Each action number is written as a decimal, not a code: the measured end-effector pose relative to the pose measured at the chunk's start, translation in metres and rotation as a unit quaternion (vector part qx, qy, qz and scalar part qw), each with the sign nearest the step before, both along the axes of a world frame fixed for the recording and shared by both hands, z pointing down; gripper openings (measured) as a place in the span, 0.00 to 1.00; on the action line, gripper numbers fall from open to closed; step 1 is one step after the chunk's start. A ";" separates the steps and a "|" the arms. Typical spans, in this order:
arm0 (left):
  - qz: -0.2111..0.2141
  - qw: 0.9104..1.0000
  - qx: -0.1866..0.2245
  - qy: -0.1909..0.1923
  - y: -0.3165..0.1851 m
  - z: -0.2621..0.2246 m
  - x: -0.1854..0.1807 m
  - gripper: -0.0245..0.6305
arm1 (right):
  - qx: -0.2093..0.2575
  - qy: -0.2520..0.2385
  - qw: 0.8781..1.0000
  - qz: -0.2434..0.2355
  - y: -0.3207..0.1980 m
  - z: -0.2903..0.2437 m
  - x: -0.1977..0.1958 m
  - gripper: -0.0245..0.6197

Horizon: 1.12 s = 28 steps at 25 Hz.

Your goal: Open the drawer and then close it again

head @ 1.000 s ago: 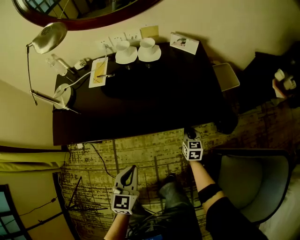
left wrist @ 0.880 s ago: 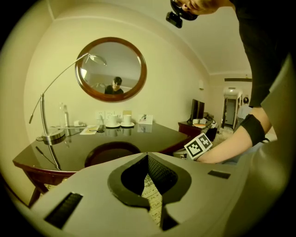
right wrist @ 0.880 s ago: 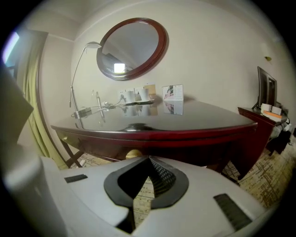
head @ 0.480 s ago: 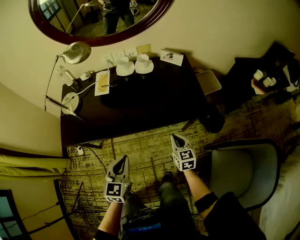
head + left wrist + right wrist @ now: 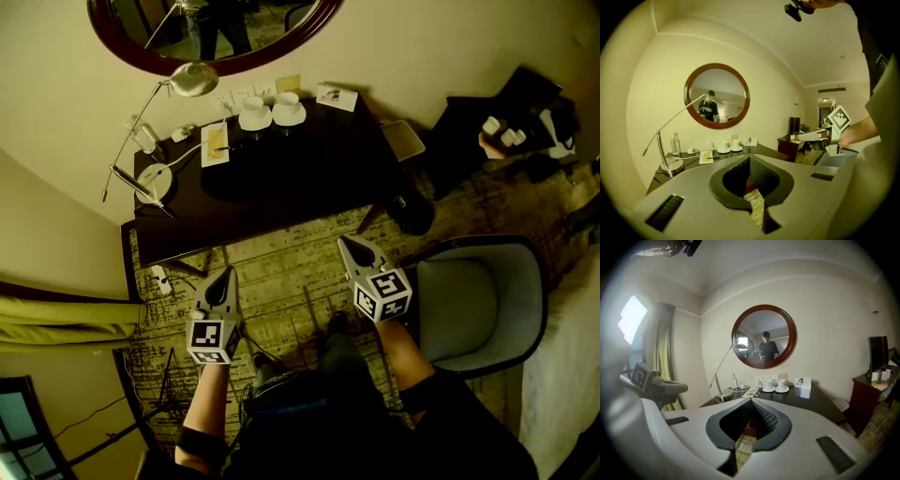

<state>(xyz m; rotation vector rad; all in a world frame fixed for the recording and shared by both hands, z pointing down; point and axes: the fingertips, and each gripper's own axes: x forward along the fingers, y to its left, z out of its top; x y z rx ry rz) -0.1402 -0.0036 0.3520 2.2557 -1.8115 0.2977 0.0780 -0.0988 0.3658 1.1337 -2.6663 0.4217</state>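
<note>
Drawer not discernible; left claw (image 5: 223,275), right claw (image 5: 346,243) clenched empty, pointing toward desk (image 5: 281,178), forearms outstretched over carpet (image 5: 281,281).

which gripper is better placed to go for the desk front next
Right, narrowly: in the head view the right gripper looks slightly further toward the desk front than the left gripper. Both are shut, empty, short of it.

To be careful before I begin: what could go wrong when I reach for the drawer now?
The left gripper and right gripper are shut; unopened, they may only bump the desk. A hard pull could rattle the cups at its back. The chair close on the right could get in the way.
</note>
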 end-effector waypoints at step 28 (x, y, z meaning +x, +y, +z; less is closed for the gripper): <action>-0.005 1.000 -0.009 -0.016 0.069 0.008 -0.054 0.04 | 0.009 0.052 0.999 -0.007 0.062 -0.009 -0.018 0.04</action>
